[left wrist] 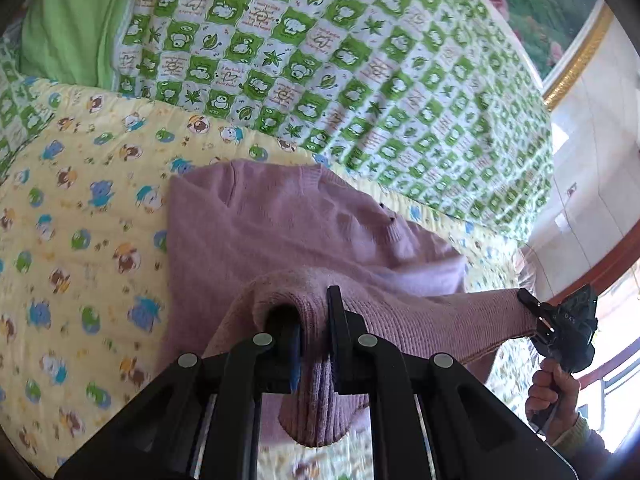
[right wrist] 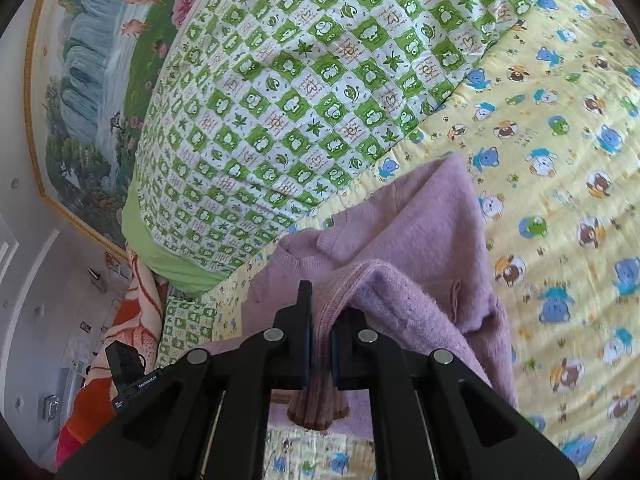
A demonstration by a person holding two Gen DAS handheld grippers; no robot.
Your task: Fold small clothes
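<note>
On my left gripper's housing (right wrist: 134, 376), seen at eight o'clock from my right wrist, a small white label reads roughly "GenRobot.AI". My right gripper's body (left wrist: 568, 320), at four o'clock from my left wrist, bears faint letters like "DAS". The green checked quilt (right wrist: 320, 80) carries printed script too blurred to read.

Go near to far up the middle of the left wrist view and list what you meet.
Left gripper clamped on the pink sweater's ribbed hem → pink sweater body → yellow cartoon-print quilt → green-and-white checked quilt.
</note>
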